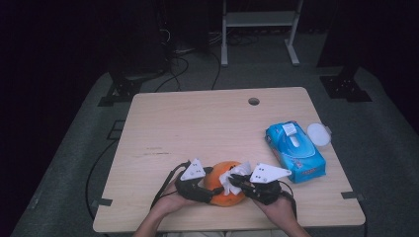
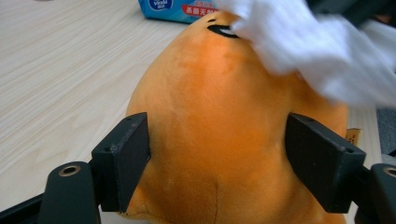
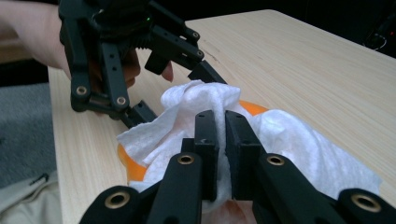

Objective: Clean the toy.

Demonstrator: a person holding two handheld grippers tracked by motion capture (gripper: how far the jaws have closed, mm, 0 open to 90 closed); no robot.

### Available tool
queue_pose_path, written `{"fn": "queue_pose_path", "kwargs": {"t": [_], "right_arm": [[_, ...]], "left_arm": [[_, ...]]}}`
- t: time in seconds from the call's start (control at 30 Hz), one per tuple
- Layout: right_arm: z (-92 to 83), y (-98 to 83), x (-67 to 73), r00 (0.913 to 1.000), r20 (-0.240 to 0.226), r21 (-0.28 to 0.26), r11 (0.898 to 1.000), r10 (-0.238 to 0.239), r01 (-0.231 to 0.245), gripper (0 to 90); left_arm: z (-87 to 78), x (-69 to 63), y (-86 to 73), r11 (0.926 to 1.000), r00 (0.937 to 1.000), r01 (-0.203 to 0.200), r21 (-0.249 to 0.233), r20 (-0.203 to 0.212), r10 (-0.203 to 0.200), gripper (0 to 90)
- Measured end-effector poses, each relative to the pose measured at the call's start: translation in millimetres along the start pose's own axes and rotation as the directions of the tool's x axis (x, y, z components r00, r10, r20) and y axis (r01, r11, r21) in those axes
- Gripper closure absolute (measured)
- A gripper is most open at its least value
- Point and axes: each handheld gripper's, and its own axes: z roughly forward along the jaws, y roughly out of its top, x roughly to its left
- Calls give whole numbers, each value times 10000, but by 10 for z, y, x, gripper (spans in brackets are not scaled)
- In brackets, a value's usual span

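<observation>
An orange plush toy (image 1: 217, 180) lies near the table's front edge. My left gripper (image 1: 210, 190) holds it from the left; in the left gripper view both black pads (image 2: 123, 163) press into the toy's (image 2: 219, 130) sides. A crumpled white wipe (image 1: 234, 175) lies on top of the toy. My right gripper (image 1: 236, 181) comes in from the right and is shut on that wipe. In the right gripper view its jaws (image 3: 223, 126) pinch a fold of the wipe (image 3: 299, 144), with orange plush (image 3: 252, 108) peeking out beneath and the left gripper (image 3: 173, 93) just beyond.
A blue pack of wet wipes (image 1: 295, 150) lies to the right of the toy, with a white round lid (image 1: 318, 134) beside it. The wooden table (image 1: 197, 123) has a cable hole (image 1: 254, 101) at the back. Both forearms enter from the front edge.
</observation>
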Motion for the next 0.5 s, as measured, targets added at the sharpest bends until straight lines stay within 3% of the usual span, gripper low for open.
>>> {"fn": "queue_pose_path", "kwargs": {"t": [0.1,0.2,0.3,0.43,0.5], "right_arm": [[-36,1,-86,9998,147,29,9999,151,-152,832],[-130,-56,-271,9949,754,30,9978,665,-669,832],[-174,-109,-363,9896,1121,150,9956,898,-920,832],[-130,-67,-240,9928,1000,57,9978,658,-667,832],[-109,-22,-163,9974,524,-155,9987,500,-492,831]], "left_arm": [[-1,17,1,9999,9999,147,-52,7,-147,241],[-1,28,0,9997,9998,218,-52,-8,-218,242],[3,38,-6,9994,9994,345,-93,-23,-345,241],[8,44,-16,9996,9995,295,-4,-82,-295,239],[3,48,-21,9991,9990,431,-56,-84,-432,239]]}}
